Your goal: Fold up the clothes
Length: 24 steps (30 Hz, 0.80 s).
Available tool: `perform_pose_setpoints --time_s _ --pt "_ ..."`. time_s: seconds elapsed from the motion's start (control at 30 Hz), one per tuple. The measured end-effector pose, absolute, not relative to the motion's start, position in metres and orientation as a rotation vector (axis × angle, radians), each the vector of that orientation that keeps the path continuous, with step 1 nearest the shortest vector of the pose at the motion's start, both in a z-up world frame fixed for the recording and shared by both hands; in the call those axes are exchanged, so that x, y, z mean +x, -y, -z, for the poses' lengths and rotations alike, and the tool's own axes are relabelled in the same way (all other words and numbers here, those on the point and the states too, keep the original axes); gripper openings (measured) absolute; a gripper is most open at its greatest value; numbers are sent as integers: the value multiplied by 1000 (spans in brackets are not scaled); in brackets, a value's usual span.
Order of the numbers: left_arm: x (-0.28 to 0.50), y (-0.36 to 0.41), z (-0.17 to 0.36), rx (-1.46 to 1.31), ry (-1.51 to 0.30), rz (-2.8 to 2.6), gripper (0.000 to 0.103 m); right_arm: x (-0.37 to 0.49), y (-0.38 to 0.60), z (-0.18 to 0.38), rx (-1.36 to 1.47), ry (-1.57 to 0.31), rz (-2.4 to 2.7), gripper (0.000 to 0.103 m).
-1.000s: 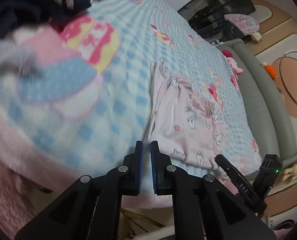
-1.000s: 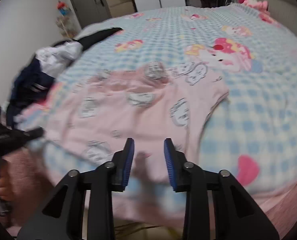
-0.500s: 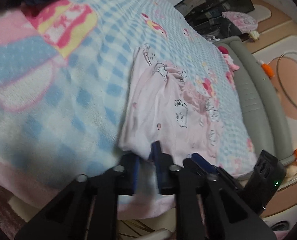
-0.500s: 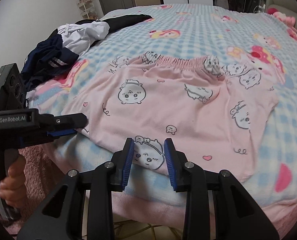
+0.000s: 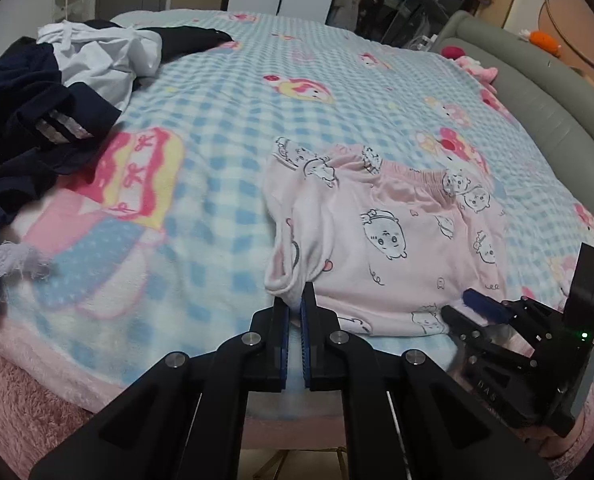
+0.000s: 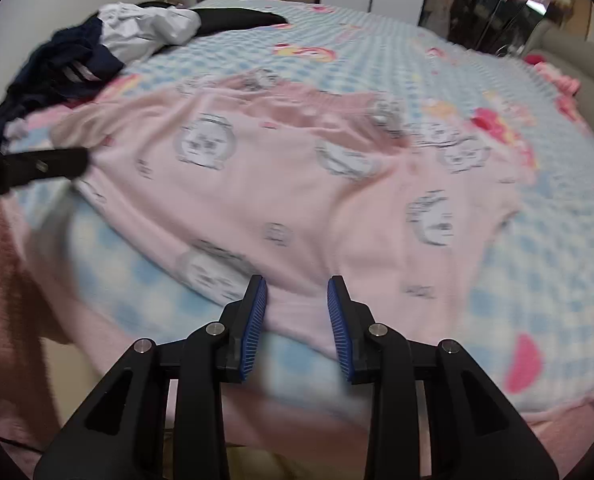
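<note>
Pink cartoon-print shorts (image 5: pixel 397 248) lie spread near the front edge of the bed, elastic waistband toward the far side, on a blue-and-white checked blanket (image 5: pixel 225 152) printed with cartoon figures. My left gripper (image 5: pixel 294 312) has its blue pads pressed together on the garment's near left corner, where the cloth bunches into a raised fold. My right gripper (image 6: pixel 297 300) hovers over the shorts' front hem with its fingers spread apart, holding nothing; that view is blurred. At the blanket's far left corner sits a heap of dark navy and white clothes (image 5: pixel 57 92). A grey padded bed frame (image 5: pixel 537 92) curves along the right side.
</note>
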<state>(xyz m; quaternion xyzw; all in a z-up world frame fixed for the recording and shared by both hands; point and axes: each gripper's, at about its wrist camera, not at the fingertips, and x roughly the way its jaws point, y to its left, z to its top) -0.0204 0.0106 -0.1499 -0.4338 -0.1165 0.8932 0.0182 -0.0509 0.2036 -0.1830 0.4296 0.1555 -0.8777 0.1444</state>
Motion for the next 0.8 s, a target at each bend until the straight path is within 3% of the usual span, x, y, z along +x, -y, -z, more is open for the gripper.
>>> perform_pose_setpoints --time_s 0.1,0.23,0.33,0.43,0.53,0.73,0.8 --pt "-20 -5 162 -1391 441 -2689 5 -54 -217 181 1261 -414 2547 31" --pt "-11 21 179 -1436 726 -2510 10 -52 -226 174 1272 -378 2550 30" --pt "-6 41 189 -1359 994 -2362 12 -46 -234 162 1245 -243 2538 32" --pt "-10 40 194 -1325 1081 -2289 13 -43 -236 155 1243 -90 2477 33" --pt "-15 35 199 -1318 1126 -2255 28 -37 -230 152 1252 9 2403 33" --pt "-19 25 202 -1405 1095 -2353 31 -27 -185 149 1143 -247 2352 33" --pt "-13 29 202 -1410 1157 -2391 31 -30 -170 150 1122 -282 2302 34"
